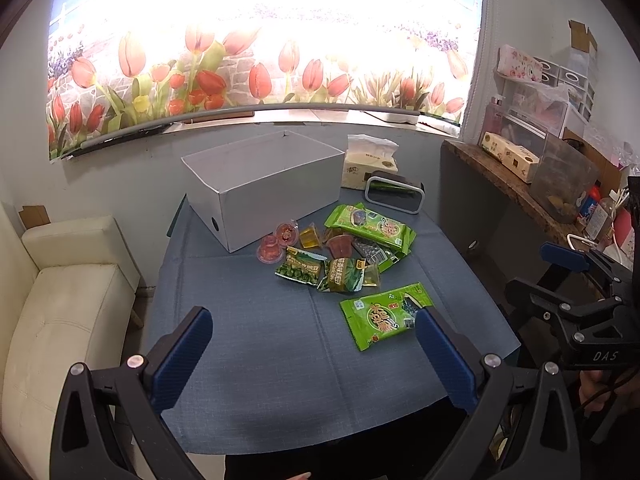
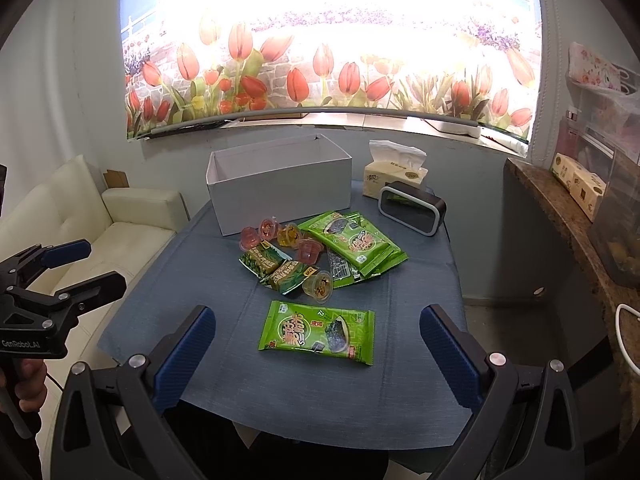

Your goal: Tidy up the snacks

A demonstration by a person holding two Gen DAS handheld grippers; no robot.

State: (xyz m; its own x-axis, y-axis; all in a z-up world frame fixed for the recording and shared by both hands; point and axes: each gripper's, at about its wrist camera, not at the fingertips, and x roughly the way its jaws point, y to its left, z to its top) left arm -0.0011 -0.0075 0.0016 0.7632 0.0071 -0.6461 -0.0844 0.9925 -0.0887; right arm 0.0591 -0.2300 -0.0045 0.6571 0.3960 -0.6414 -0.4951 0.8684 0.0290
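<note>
A: Nearest first. How do the two tools stand?

B: The left gripper (image 1: pixel 314 354) has its jaws wide apart with nothing between them, only bare blue cloth. The right gripper (image 2: pixel 318 356) is the same, jaws spread and empty, held above the near edge of the bench (image 2: pixel 224 368).

A: And the closest snack?

B: A single green seaweed packet (image 2: pixel 318 332) lies flat just ahead of the right jaws, roughly centred between them. From the left tool it sits ahead and off toward its right-hand jaw.

A: Beyond that?

B: Further out from both sets of jaws is the snack pile (image 2: pixel 316 252): small pea packets (image 2: pixel 264 262), several jelly cups (image 2: pixel 318 286) in pink, yellow and red, and a stack of seaweed packets (image 2: pixel 352 242) resting on each other, all touching or overlapping.

A: Where do they go?

B: I judge into the white box (image 2: pixel 280 184), open-topped, standing just behind the pile. What shows of its inside looks empty, though the floor of it is hidden.

A: So progress?

B: Barely begun, by my reading. Nothing is gripped, nothing is visibly in the box, every snack lies on the cloth. The tissue pack (image 2: pixel 394 174) and the small clock (image 2: pixel 412 208) beside the box seem no part of it.
</note>
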